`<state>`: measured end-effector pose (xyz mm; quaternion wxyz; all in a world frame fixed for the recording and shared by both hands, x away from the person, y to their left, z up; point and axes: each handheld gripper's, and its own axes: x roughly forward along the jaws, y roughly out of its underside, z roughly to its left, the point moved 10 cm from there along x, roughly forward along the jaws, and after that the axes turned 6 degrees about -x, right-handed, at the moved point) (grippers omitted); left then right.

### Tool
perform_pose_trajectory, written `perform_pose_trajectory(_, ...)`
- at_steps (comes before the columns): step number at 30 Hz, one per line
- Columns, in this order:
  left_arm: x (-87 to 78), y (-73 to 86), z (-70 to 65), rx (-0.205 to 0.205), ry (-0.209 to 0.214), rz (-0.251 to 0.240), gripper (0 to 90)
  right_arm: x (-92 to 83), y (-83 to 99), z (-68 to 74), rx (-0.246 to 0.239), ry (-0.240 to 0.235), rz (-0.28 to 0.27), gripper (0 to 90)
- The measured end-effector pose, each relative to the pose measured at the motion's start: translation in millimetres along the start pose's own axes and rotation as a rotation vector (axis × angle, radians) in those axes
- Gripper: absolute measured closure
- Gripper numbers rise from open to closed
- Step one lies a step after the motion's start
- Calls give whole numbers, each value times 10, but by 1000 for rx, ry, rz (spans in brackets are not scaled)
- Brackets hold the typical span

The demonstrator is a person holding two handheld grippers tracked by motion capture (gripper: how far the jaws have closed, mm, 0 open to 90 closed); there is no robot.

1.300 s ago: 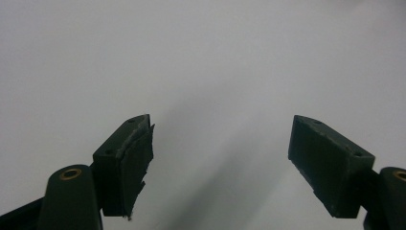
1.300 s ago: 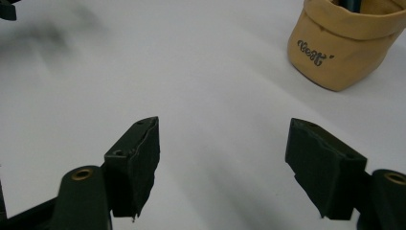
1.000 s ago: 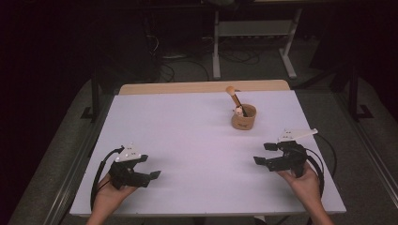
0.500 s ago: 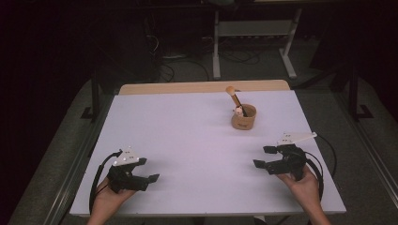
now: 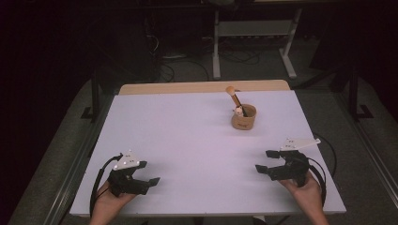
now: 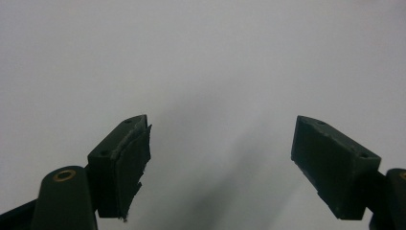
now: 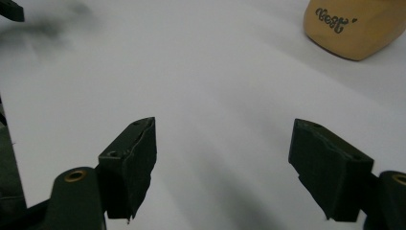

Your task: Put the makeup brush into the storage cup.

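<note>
Grippers both wide open, holding nothing: we note the left gripper (image 5: 149, 180) at the table's (image 5: 187, 136) near-left corner, the right gripper (image 5: 266, 161) near its near-right corner; the wooden cup (image 5: 243, 117) with a brush (image 5: 233, 95) stands toward the far-right

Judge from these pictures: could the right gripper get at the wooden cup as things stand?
Probably yes: the right gripper is open, and only bare table lies between it and the wooden cup.

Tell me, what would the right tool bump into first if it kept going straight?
Probably nothing soon. The right tool points left across the bare white table. The wooden cup sits off to the side of its line, though depth is hard to judge.
</note>
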<state>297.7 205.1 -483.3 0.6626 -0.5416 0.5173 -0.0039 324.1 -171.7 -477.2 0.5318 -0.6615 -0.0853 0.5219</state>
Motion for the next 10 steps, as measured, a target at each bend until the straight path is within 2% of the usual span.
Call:
perform_pose_trajectory(6, -10, 30, -18, -9, 0, -4, 200, -75, -13, 40, -8, 2, -25, 227)
perform_pose_trajectory(10, -37, -12, -12, -9, -7, -30, 201, -91, -27, 29, 0, -2, -39, 208)
